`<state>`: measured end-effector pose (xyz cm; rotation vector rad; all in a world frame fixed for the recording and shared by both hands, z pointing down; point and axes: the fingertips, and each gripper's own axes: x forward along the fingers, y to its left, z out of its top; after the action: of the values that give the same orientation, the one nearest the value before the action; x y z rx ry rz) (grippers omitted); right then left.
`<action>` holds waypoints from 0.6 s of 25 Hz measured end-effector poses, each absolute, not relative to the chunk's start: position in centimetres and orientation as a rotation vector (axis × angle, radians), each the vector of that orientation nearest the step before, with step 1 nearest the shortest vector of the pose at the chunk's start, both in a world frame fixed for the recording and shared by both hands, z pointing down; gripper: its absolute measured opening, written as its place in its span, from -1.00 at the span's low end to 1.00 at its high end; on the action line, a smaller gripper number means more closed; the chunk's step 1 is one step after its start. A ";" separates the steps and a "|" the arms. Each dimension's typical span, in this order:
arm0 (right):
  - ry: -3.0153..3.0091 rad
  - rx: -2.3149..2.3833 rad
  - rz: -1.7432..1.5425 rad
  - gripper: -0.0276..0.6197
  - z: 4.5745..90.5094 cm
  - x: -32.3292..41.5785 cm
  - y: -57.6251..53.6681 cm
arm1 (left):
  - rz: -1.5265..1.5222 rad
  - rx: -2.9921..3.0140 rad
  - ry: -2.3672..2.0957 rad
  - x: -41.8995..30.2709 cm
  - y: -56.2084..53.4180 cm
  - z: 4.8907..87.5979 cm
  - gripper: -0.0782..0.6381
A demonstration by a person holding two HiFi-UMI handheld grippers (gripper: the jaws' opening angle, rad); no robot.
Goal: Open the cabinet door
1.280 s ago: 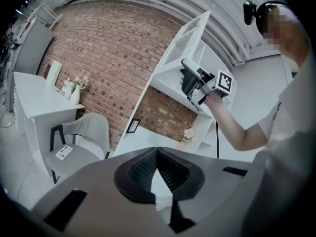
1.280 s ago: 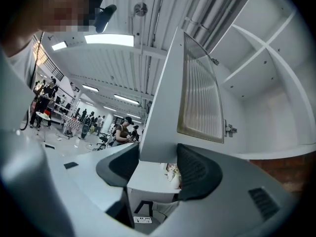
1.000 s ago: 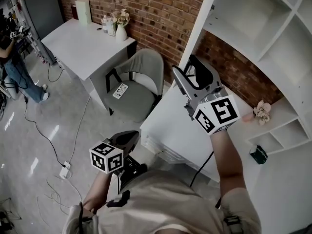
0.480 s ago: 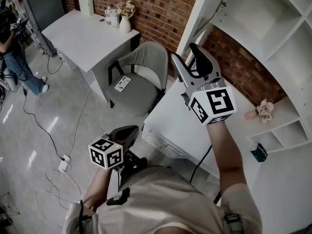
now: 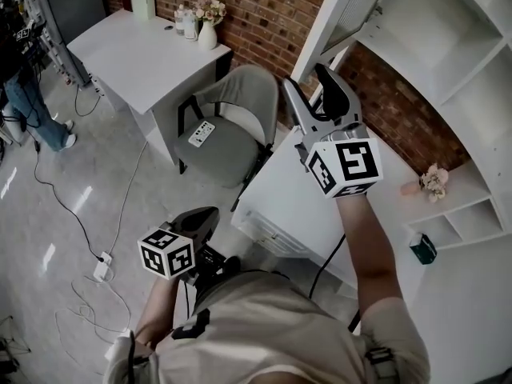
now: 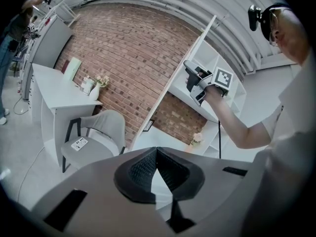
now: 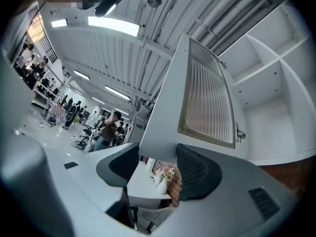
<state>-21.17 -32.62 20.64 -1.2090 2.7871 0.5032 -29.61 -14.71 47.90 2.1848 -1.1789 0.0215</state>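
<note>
As right gripper rises — cabinet door swung wider.

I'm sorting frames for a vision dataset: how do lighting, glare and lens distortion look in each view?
Head view: soft, even light, with pale glare streaks on the floor. Left gripper view: heavy fisheye bows the brick wall, and the corners go black. Right gripper view: the ceiling light strip blows out to white, while the cabinet door is sharp.
</note>
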 end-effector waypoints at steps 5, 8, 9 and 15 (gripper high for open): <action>2.845 -1.178 0.498 -0.14 20.7 -20.9 -32.3 | 0.032 2.213 -1.145 -29.2 -15.0 47.6 -0.74; 2.896 -1.159 0.472 -0.14 20.9 -20.4 -32.1 | 0.035 2.234 -1.120 -28.6 -15.4 47.4 -0.74; 2.907 -1.155 0.463 -0.14 21.0 -20.3 -31.9 | 0.040 2.241 -1.111 -28.4 -15.5 47.4 -0.74; 2.882 -1.152 0.539 -0.14 20.6 -18.6 -29.9 | 0.077 2.278 -1.050 -27.0 -15.9 47.5 -0.74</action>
<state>-18.63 -29.95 20.64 -1.1521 2.8823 0.5388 -26.98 -15.90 47.47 2.2778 -1.0499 0.0772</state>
